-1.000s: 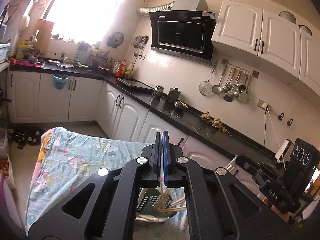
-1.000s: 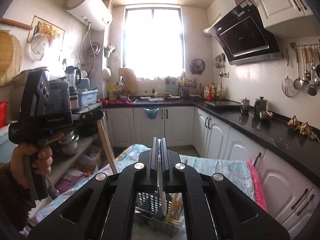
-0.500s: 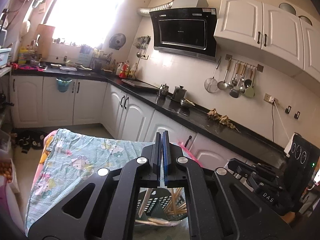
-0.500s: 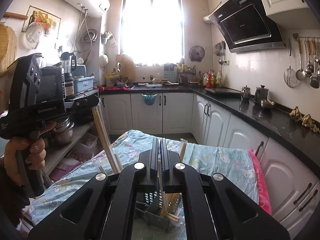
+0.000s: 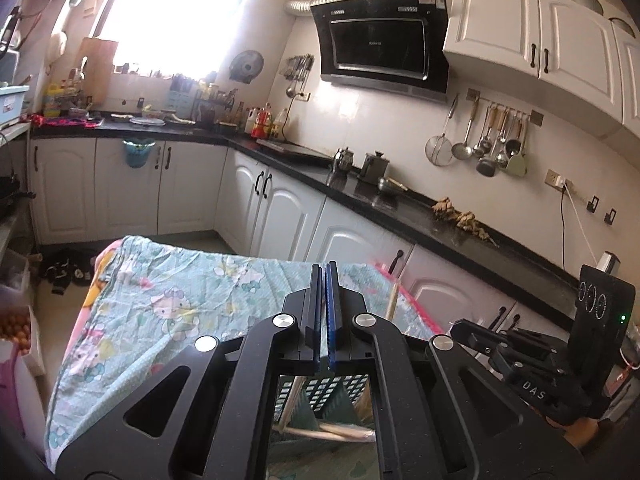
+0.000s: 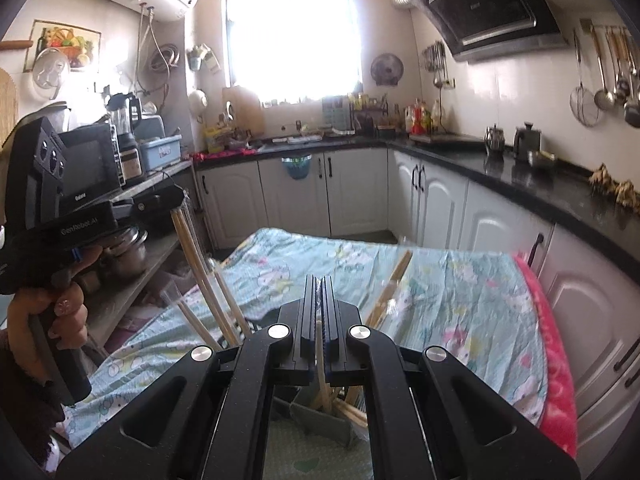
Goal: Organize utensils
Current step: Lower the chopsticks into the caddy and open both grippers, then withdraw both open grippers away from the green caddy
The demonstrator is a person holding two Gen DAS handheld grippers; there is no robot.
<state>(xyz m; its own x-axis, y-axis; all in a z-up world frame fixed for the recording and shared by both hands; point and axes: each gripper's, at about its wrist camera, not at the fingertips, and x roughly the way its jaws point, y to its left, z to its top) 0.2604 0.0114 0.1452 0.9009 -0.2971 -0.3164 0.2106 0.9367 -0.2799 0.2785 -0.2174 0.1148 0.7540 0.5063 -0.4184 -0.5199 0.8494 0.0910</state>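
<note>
A grey slotted utensil basket (image 6: pixel 316 412) sits on the table under both grippers and holds several wooden chopsticks; it also shows in the left wrist view (image 5: pixel 324 400). My right gripper (image 6: pixel 320 312) is shut on one wooden chopstick (image 6: pixel 319 356) that hangs down into the basket. My left gripper (image 5: pixel 325 304) is shut; in the right wrist view it (image 6: pixel 172 206) holds a bundle of chopsticks (image 6: pixel 200 272) slanting down to the basket. In the left wrist view the right gripper's body (image 5: pixel 528 364) is close at the right.
The table wears a light-blue cartoon cloth (image 6: pixel 440 292) with a pink edge (image 6: pixel 556 344). Black countertops with white cabinets (image 5: pixel 280 216) run along the back and right. A shelf with pots and a microwave (image 6: pixel 96 164) stands at the left.
Both grippers have tilted down toward the table, so more cloth and the basket show. The left gripper's chopstick bundle has come lower toward the basket.
</note>
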